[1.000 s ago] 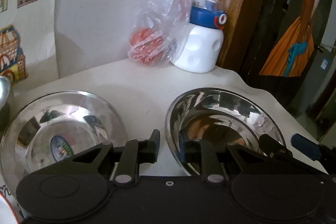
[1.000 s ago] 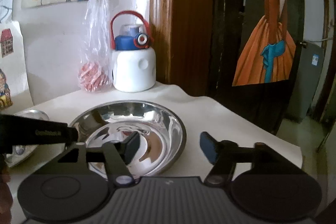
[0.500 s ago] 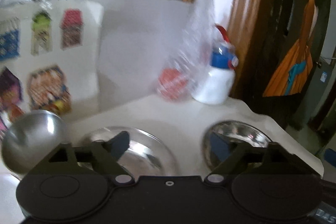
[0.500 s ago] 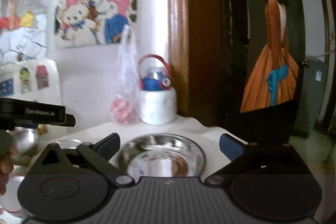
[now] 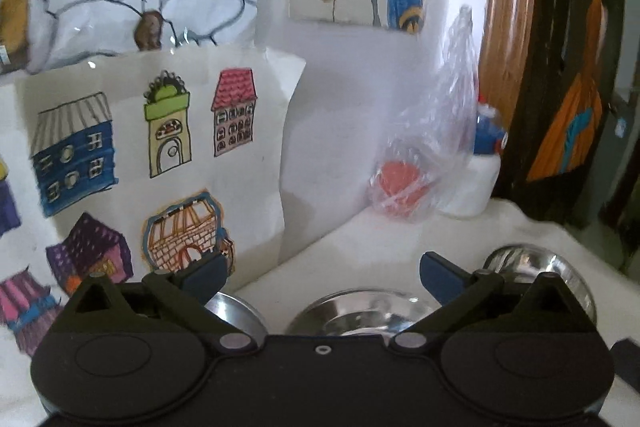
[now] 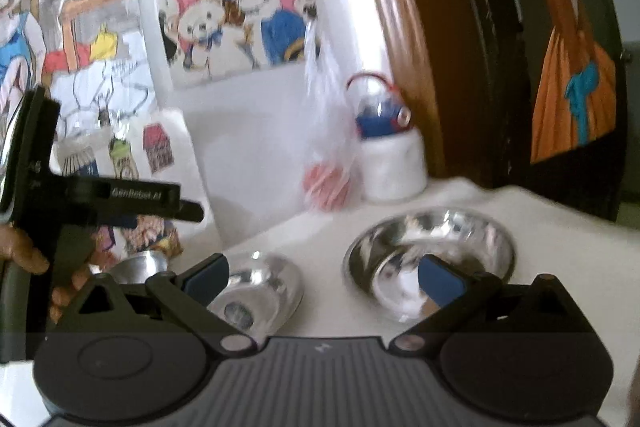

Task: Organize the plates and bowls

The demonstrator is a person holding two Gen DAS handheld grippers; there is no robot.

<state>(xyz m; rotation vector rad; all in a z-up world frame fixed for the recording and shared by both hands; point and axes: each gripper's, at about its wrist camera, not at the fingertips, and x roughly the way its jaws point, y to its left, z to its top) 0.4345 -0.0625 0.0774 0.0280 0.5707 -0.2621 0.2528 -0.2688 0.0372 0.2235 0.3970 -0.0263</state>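
1 white table [image 6: 560, 267] carries everything; the landmark is the white water bottle [image 6: 394, 163] w/ blue lid, at the table's back by the wooden door frame. Drawings on the wall behind: 3 at least, plus 1 sheet of little houses [image 5: 160, 155] leaning well left of the bottle.

Steel dishes, 3 in right wrist view: 1 big bowl [image 6: 430, 259] in front of the bottle, nearest it; 1 shallower plate [image 6: 256, 291] w/ a round sticker, further left of the bottle; 1 small bowl [image 6: 138, 267] furthest left, partly hidden.

1 clear plastic bag [image 6: 328, 163] w/ a red ball touches the bottle's left side.

2 grippers — left gripper [image 5: 322, 273] jaws have just been opening, now spread wide, nothing between them. Right gripper [image 6: 322, 273] likewise spread wide, gripping nothing, hanging above the dishes on the near side from the bottle.
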